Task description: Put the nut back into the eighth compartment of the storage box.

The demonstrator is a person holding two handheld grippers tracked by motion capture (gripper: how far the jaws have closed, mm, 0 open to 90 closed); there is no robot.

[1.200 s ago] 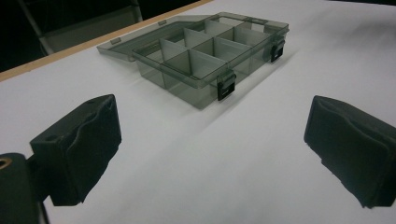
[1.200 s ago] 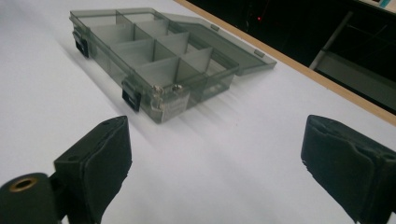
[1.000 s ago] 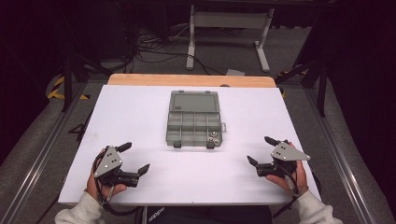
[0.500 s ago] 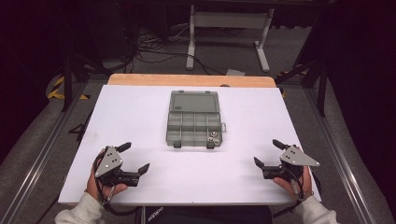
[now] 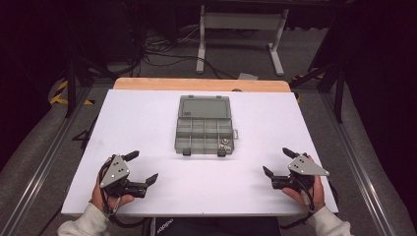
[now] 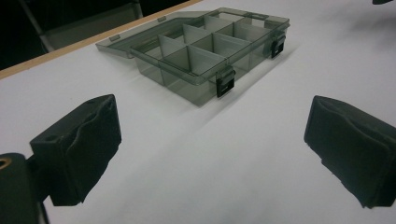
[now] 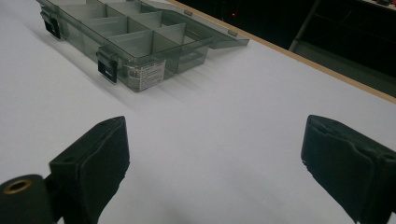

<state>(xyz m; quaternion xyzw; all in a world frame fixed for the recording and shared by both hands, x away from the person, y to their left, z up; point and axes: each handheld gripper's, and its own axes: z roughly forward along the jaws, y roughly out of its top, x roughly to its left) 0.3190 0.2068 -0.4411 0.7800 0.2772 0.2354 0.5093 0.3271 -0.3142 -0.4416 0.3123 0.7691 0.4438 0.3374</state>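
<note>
A smoky clear plastic organiser box lies open in the middle of the white table, its lid folded flat toward the far edge. Dividers split it into several compartments; small metal parts sit in the near right one. The same box appears ahead in the left gripper view, and the box lies at upper left in the right gripper view. My left gripper rests near the front left edge, open and empty. My right gripper rests near the front right edge, open and empty too.
A wooden strip runs along the table's far edge. Beyond it stand a white frame stand and cables on the dark floor. Black posts rise to the left and right of the table.
My right gripper has drifted outward to the right and a little nearer the front edge. The left gripper has barely shifted. The box has not moved.
</note>
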